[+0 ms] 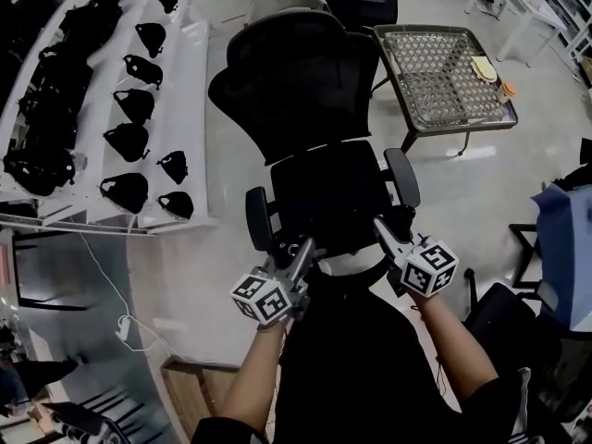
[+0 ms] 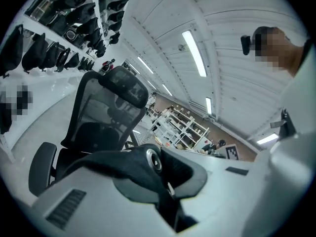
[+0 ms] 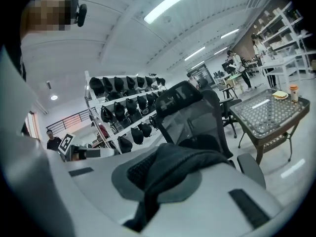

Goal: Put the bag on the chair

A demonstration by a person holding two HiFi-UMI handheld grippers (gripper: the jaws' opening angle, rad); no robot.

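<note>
A black mesh office chair (image 1: 319,137) stands just ahead of me, its seat (image 1: 328,197) facing me. The black bag (image 1: 356,350) hangs low against my body, between both grippers. My left gripper (image 1: 305,248) is near the chair's left armrest and is shut on a black strap with a metal eyelet (image 2: 154,159). My right gripper (image 1: 381,228) is near the right armrest and is shut on dark bag fabric (image 3: 170,174). In both gripper views the chair's backrest (image 2: 106,115) (image 3: 192,115) rises beyond the jaws. Most of the bag is hidden below the grippers.
White shelves with several black bags (image 1: 129,141) run along the left. A wicker table with a glass top (image 1: 444,77) stands at the back right, and another chair (image 1: 365,3) is behind the mesh one. A blue object (image 1: 564,239) is at the right edge.
</note>
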